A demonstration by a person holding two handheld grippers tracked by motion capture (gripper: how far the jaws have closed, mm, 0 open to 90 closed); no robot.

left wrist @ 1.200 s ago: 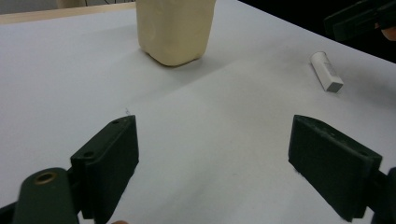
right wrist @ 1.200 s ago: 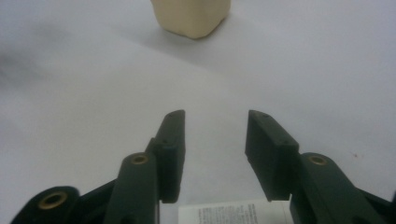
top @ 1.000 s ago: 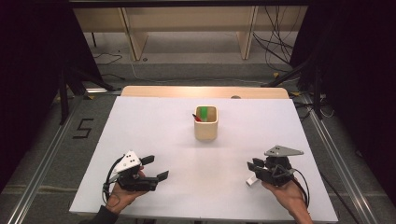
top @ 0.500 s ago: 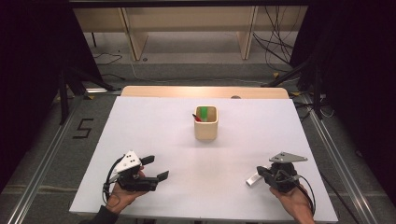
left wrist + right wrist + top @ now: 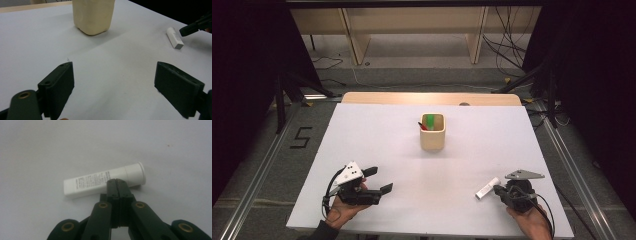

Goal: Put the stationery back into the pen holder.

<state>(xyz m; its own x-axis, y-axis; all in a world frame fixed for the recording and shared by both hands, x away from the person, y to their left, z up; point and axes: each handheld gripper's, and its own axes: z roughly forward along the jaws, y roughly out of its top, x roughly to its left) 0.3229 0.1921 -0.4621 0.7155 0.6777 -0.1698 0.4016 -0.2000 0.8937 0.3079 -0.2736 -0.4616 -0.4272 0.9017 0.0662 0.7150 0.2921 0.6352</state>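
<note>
The right claw [image 5: 117, 181] has just pressed together empty and dropped near-right, tips against the white tube [image 5: 100, 182], likely to nudge it; the left claw [image 5: 377, 180] rests spread

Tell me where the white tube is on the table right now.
In the high view the white tube lies flat near the table's front right corner, just ahead of the right claw, well in front of the wooden cup.
</note>
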